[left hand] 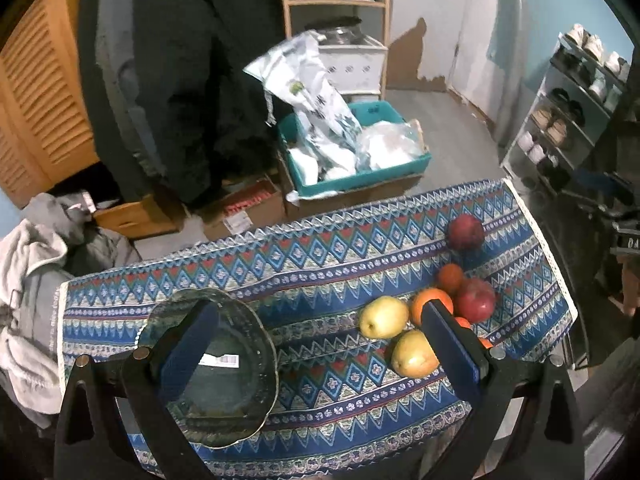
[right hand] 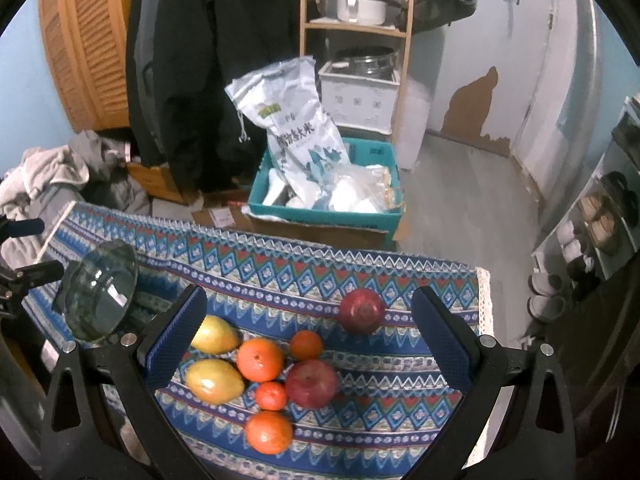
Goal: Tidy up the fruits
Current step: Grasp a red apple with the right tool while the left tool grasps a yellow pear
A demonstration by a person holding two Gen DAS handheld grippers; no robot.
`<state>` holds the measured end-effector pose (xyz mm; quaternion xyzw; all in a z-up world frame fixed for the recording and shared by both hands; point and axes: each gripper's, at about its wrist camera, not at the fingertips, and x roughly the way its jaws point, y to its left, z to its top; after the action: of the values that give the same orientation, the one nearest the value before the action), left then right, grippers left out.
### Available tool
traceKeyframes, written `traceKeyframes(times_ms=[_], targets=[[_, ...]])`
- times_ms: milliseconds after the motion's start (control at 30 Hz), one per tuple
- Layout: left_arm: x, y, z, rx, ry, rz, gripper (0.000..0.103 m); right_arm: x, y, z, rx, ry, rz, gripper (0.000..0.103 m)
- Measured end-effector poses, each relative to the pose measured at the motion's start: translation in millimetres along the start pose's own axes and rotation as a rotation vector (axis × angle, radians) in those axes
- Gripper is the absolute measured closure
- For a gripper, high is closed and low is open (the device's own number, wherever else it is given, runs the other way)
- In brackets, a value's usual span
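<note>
A clear glass bowl stands empty on the patterned tablecloth at the left; it also shows in the right wrist view. Fruits lie in a loose group at the right: two yellow pears, several oranges, a red apple and, apart, a second red apple. My left gripper is open, its left finger over the bowl. My right gripper is open above the fruit group and holds nothing.
Beyond the table's far edge stands a teal crate with a rice bag, cardboard boxes, a wooden shelf and a dark coat. A shoe rack stands at the right. Clothes are piled at the left.
</note>
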<state>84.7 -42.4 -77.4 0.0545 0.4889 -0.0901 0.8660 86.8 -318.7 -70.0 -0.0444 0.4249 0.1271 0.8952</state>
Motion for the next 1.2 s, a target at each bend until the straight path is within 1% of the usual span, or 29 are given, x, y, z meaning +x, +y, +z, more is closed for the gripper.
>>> traceKeyframes(times_ms=[200,300,400,500,600,833,1033,1133,1200], targets=[[28.8,-10.4,10.7,0.019,0.064,-0.033,0.001,30.7,-14.8,7.6,0.013,0.067,0.034,0.003],[46.0,-15.6,17.7,0.034,0.086,-0.042,0.001,50.3,-19.1,7.7,0.008,0.108,0.034,0.003],[61.8,-17.5,22.8,0.029,0.117,-0.074,0.001,68.6,-25.5,4.0,0.016,0.154,0.047,0.003],[74.4,-18.2,25.3,0.035,0.127,-0.087,0.001,82.6,-32.8,1.7,0.029,0.185,0.056,0.003],[88.0,-19.4,26.6,0.049,0.135,-0.080,0.001,97.0,-42.1,-0.2,0.031,0.216,0.047,0.003],[135.2,-12.6,27.8,0.026,0.225,-0.087,0.001,140.2,-67.5,-10.9,0.043,0.307,0.019,0.003],[163.3,-12.3,29.8,0.026,0.249,-0.089,0.001,180.3,-84.6,-22.3,0.081,0.384,0.049,0.003],[175.7,-15.3,28.5,0.032,0.269,-0.070,0.001,195.0,-87.9,-26.3,0.082,0.414,0.054,0.003],[183.1,-18.2,26.3,0.041,0.287,-0.078,0.001,202.4,-90.1,-27.7,0.091,0.430,0.061,0.003]])
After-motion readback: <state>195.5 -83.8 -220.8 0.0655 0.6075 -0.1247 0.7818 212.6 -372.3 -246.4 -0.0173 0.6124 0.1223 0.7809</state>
